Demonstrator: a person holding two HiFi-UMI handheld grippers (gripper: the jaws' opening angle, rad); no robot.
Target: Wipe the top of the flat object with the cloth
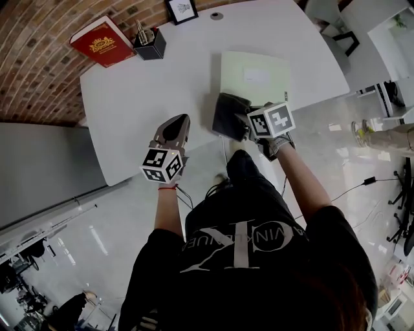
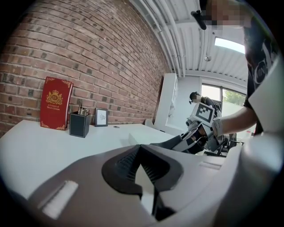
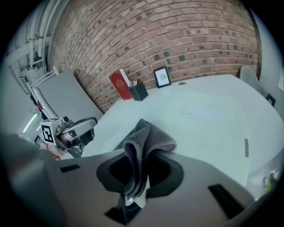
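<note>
Clamping the dark grey cloth point(image 3: 144, 133) with the right gripper point(image 3: 143, 153), both jaws pressing on a fold of it and the loose upper part sticking out past the tips. Holding this cloth point(image 1: 228, 113), in the head view, a little right of the frame's centre, at the near left corner of the pale green flat object point(image 1: 272, 84); not showing clearly whether cloth and flat object are touching. Lying flat on the white table point(image 1: 129, 110), this flat object, with a paler rectangle like a label on top, its writing too faint to read.

Keeping the left gripper point(image 2: 141, 148) closed tip to tip, with nothing between the jaws. Hovering over the near edge of the table, left of centre in the head view point(image 1: 183, 120), well apart from the cloth.

Showing black-and-white square markers on both gripper cubes. Reading "VIN KLEIN" in pale letters, upside down, on the person's black shirt point(image 1: 246, 258) at the bottom of the head view.

Standing at the upper left by the brick wall point(image 1: 32, 58): a red book point(image 1: 101, 40) with a gold crest, its lettering too small to read, a black pen holder point(image 1: 150, 44) just beside it, and a small picture frame point(image 1: 182, 10) further right.
</note>
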